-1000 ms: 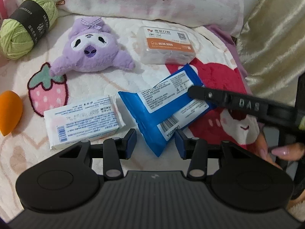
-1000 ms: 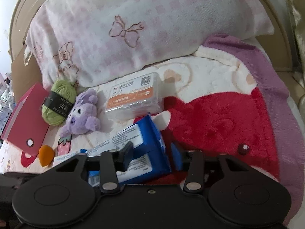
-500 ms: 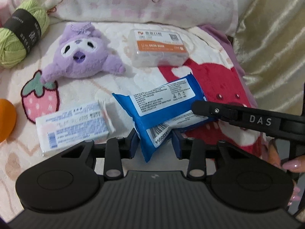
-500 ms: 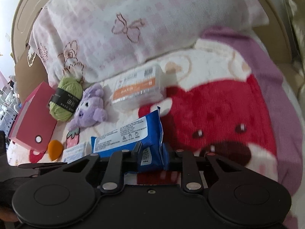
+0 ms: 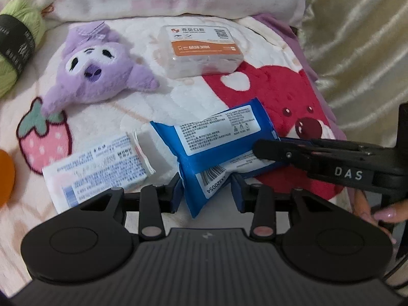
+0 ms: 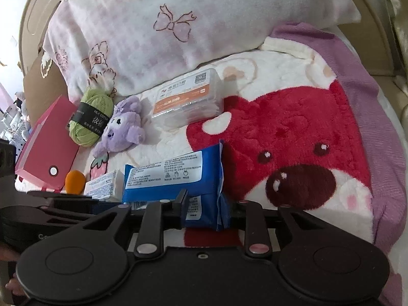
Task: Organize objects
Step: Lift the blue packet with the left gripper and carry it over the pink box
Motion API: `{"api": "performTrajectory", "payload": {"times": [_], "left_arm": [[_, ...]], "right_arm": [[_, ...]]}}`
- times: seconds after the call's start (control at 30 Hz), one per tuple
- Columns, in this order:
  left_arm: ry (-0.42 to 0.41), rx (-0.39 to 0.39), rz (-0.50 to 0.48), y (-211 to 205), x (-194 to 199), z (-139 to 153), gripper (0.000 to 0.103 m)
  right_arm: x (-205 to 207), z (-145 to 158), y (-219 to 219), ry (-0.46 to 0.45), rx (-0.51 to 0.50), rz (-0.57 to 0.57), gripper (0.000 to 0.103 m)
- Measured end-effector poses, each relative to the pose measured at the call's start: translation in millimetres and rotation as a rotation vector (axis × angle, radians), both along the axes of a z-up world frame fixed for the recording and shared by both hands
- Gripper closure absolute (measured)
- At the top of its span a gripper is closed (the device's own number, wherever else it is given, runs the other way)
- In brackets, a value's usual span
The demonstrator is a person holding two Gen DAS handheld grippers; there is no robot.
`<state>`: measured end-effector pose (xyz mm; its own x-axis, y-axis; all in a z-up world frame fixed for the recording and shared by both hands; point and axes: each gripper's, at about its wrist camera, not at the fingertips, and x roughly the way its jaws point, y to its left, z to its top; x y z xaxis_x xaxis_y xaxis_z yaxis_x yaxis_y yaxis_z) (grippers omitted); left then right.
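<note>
Left claw [image 5: 206,191]: its jaws are opening; the near corner of the blue wipes pack [image 5: 216,140] sits between the blue pads, the left pad touching it, the right pad just clear.
Right claw [image 6: 207,207]: its jaws are opening; the pack's right end [image 6: 176,176] lies between them, with the left pad against the wrapper, while the right pad is hidden behind the pack's crimped edge.
Blue wipes pack: on the bed blanket [image 5: 267,97], at the edge of the red bear print, label side up, caught at both ends.
White tissue pack [image 5: 99,170]: flat on the blanket, just beside the blue pack's left end.
Purple plush toy [image 5: 99,71]: farther back, above a strawberry print.
Clear floss box [image 5: 201,48]: near the pillow [image 6: 191,25], orange label up.
Green yarn ball [image 6: 91,117]: beside the plush toy, against the pillow.
Orange sponge [image 6: 74,181]: beside a pink box [image 6: 48,150] at the left.
Person's fingers [image 5: 382,213]: on the right claw's handle, pink nails.
</note>
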<state>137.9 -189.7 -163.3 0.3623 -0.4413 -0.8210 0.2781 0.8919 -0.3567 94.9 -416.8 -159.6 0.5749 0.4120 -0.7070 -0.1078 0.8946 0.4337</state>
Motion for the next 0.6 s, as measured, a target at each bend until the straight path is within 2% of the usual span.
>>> {"api": "performTrajectory", "payload": {"times": [0.1, 0.23, 0.43, 0.6], "left_arm": [[0.020, -0.037, 0.041, 2.2, 2.2, -3.2, 0.065], [-0.025, -0.023, 0.009, 0.7, -2.7, -2.6, 0.065], [-0.036, -0.029, -0.040, 0.9, 0.0, -0.2, 0.065], [-0.038, 0.008, -0.099, -3.2, 3.6, 2.8, 0.066]], "right_arm": [[-2.1, 1.6, 4.1, -0.017, -0.027, 0.012, 0.072], [-6.8, 4.1, 10.2, -0.041, -0.056, 0.021, 0.072], [-6.9, 2.6, 6.2, -0.033, -0.015, 0.012, 0.072], [-1.0, 4.0, 9.2, -0.009, 0.004, -0.015, 0.071]]}}
